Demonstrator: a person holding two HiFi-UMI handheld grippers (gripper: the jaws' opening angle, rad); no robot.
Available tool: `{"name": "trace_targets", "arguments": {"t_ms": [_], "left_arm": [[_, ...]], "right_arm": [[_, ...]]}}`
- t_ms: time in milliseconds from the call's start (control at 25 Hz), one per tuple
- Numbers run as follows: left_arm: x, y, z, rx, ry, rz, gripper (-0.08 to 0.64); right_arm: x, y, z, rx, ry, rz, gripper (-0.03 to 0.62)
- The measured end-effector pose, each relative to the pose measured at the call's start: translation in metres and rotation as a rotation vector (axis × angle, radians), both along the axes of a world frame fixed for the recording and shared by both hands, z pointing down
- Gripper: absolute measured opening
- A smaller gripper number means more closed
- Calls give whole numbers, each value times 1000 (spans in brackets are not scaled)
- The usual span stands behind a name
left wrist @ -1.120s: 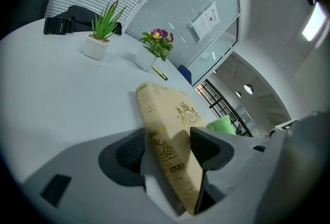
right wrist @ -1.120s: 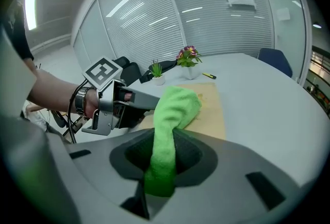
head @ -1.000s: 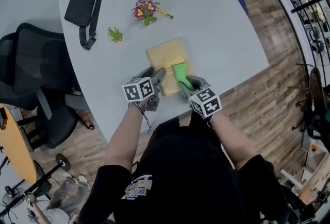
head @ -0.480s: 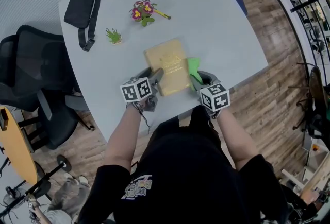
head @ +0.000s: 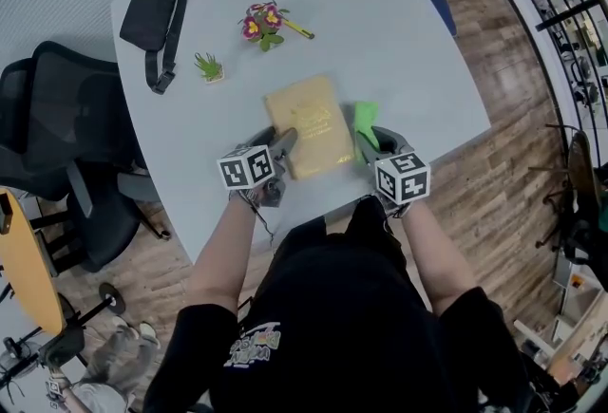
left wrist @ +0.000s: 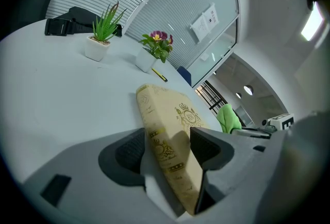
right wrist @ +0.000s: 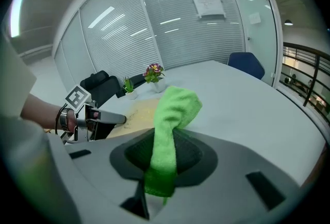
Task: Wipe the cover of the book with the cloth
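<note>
We are holding the book (head: 309,124) by its near left corner: the fingers (left wrist: 211,148) of the left gripper (head: 283,140) are clamping the spine there, while the rest of the book is lying on the tabletop (head: 399,31). The right gripper (head: 369,143) is pinching the cloth (head: 365,113) between its fingers (right wrist: 196,158), and the loose green end is sticking out past the tips. The cloth is hovering just beside the book's right edge, not on the cover (we cannot tell whether it is touching the tabletop).

We are seeing two risks. The book is being held at one corner only, so a hard sideways stroke could make it turn or slide. The cloth is being held by a narrow fold, so friction could pull it out, and then the bare tips would be scraping the cover.
</note>
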State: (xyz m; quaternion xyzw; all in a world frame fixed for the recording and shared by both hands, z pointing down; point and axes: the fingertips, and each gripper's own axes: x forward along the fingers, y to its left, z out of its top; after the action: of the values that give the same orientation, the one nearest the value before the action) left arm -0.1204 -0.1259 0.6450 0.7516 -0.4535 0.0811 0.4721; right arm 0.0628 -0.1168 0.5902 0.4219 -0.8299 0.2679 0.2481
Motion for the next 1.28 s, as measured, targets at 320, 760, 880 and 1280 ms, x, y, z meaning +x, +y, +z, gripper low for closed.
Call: {"name": "trace_targets", "arguments": {"t_ms": [320, 760, 880, 1280], "left_arm": [[-14, 6, -23, 51, -12, -111, 276], [-23, 26, -80, 161, -90, -333, 236], [-19, 35, -92, 175, -113, -394, 162], [24, 84, -131, 250, -207, -589, 6]], "right_arm": [[-11, -18, -27, 54, -37, -120, 97], [-33, -36, -55, 84, -107, -358, 97], [-34, -39, -62, 93, -131, -417, 97], [-18, -30, -76, 106, -197, -624, 97]]}}
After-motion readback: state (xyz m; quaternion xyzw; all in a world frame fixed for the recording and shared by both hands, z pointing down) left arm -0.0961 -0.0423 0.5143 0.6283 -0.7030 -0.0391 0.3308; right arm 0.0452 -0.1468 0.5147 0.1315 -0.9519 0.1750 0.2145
